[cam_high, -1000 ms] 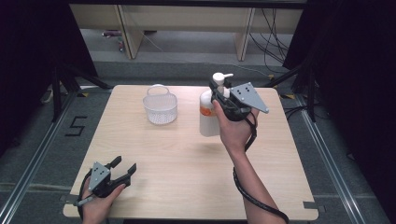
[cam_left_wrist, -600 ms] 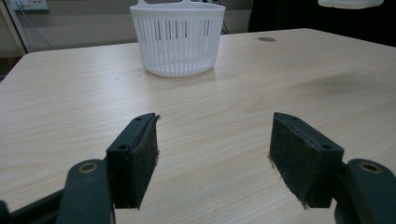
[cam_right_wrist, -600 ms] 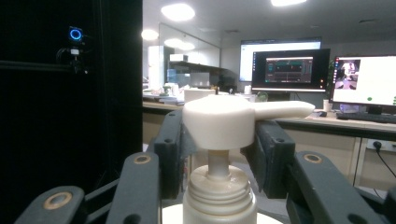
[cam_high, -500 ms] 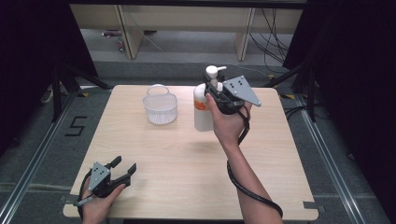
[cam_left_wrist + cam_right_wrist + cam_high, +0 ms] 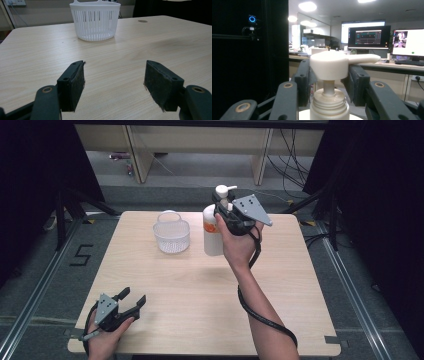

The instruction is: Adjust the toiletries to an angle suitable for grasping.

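Note:
A white pump bottle (image 5: 213, 236) with an orange label stands upright over the far middle of the table, and my right gripper (image 5: 223, 208) is shut on its upper part just under the pump head. In the right gripper view the two pads (image 5: 302, 80) flank the pump bottle's (image 5: 329, 100) neck and white pump head. I cannot tell whether its base touches the wood. To its left stands a white slatted basket (image 5: 171, 240), (image 5: 95, 25). My left gripper (image 5: 134, 296), (image 5: 113, 82) lies open near the front left corner, with nothing between its pads.
The light wooden table (image 5: 200, 295) has a small round hole (image 5: 142, 21) near its far edge. Dark curtains hang on both sides, and a floor marking "5" (image 5: 81, 255) lies to the left. Monitors (image 5: 368, 36) glow beyond the table.
The right gripper has carried the pump bottle leftwards, towards the basket, and a little farther back. The left gripper has stayed where it was.

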Demonstrator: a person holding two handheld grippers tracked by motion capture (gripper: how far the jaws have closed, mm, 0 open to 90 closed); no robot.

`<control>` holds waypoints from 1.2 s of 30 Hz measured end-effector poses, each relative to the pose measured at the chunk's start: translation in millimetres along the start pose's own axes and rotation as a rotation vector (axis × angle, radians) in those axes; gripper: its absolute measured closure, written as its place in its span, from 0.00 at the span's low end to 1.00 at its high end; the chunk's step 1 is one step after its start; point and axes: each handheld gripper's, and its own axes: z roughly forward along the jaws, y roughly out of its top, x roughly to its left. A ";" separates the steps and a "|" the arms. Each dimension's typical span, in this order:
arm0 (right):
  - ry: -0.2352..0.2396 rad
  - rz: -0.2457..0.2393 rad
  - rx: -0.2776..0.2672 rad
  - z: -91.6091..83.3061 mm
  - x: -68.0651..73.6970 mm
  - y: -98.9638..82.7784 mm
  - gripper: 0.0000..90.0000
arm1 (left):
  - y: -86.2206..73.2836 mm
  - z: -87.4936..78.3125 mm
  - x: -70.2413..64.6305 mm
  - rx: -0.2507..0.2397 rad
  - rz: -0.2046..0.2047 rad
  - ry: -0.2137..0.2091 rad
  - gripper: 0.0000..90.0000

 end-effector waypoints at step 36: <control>0.021 0.025 0.047 58.3 11.3 0.3 0.67 | -0.7 0.5 1.0 -0.018 -0.005 -0.008 0.35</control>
